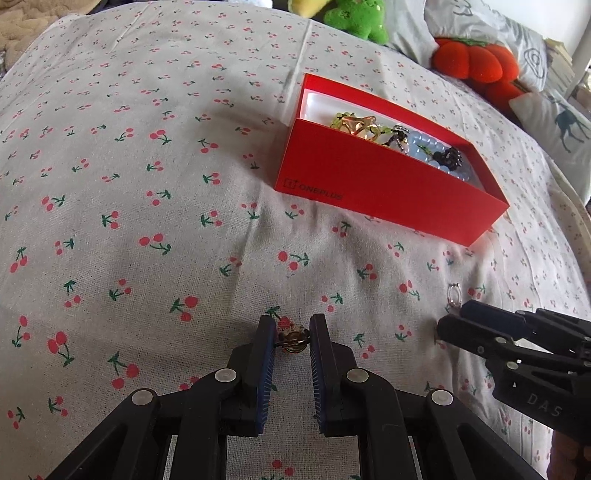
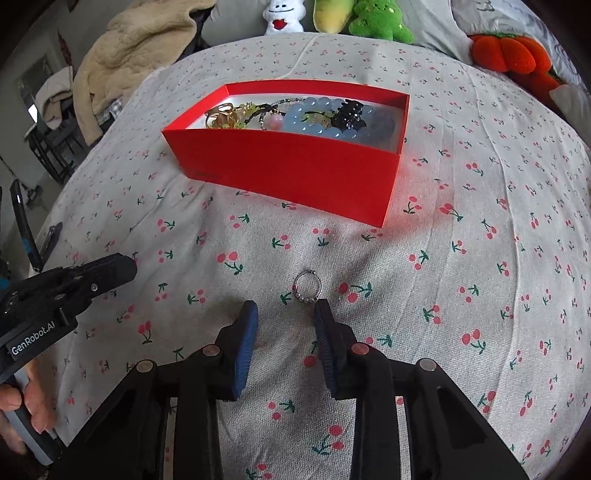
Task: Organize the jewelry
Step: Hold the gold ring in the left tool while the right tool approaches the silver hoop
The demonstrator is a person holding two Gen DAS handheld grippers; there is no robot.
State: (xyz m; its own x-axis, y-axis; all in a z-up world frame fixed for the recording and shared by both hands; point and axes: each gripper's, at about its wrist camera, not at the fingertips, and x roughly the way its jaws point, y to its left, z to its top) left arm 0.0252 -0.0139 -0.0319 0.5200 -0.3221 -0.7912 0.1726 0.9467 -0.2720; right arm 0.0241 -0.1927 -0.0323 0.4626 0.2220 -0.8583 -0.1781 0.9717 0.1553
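Note:
A red box [image 1: 376,186] [image 2: 295,170] lies open on the cherry-print bedsheet and holds several pieces of jewelry: blue beads [image 2: 310,122], a gold piece [image 1: 360,125] and a black clip [image 2: 349,110]. My left gripper [image 1: 291,341] has its jaws closed on a small gold and dark earring [image 1: 292,338] just above the sheet. My right gripper [image 2: 286,314] is open. A silver beaded ring [image 2: 307,288] lies on the sheet just beyond its fingertips, near the right finger. The ring also shows in the left wrist view [image 1: 454,295], beside the right gripper [image 1: 448,325].
Plush toys sit at the bed's far end: a green one [image 2: 380,18], an orange pumpkin [image 2: 506,53], a white one [image 2: 284,16]. A beige blanket [image 2: 136,48] lies far left. Pillows [image 1: 554,122] line the right side. The left gripper body [image 2: 66,291] is at the left.

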